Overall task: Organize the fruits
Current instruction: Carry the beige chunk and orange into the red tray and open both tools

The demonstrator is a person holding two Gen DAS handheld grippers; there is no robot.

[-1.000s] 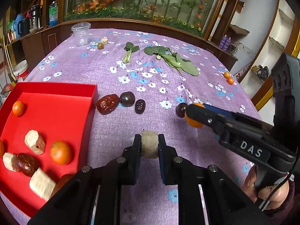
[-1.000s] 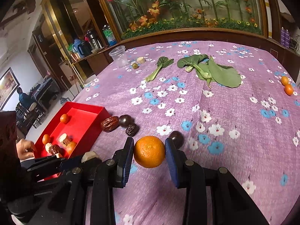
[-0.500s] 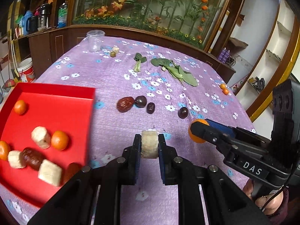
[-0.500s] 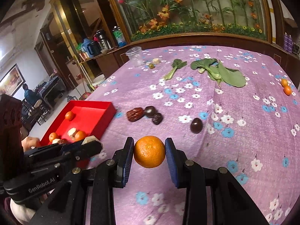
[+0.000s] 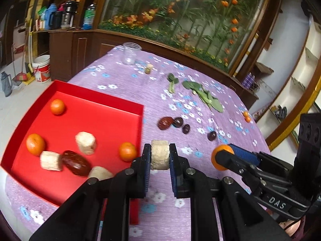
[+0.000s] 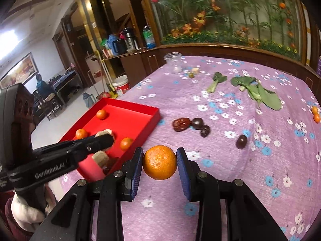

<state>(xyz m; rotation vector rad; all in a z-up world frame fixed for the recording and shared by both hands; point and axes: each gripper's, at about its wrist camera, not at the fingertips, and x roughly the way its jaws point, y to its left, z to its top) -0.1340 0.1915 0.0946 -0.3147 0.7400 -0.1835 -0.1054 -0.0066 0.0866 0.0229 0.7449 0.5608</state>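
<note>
Right hand-held gripper (image 6: 159, 161) clamping orange (image 6: 159, 162), red tray (image 6: 128, 118) left

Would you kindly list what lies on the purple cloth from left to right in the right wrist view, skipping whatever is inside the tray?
Red tray → clear jar → wrinkled red date → single leafy stalk → lone dark fruit → big green leaves → two small oranges at the far edge.

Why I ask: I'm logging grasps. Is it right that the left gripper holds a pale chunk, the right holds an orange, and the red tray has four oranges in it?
Not quite: the tray holds three oranges, as the left wrist view shows. The rest stands: the left gripper grips the pale chunk, and the right gripper grips an orange.
</note>
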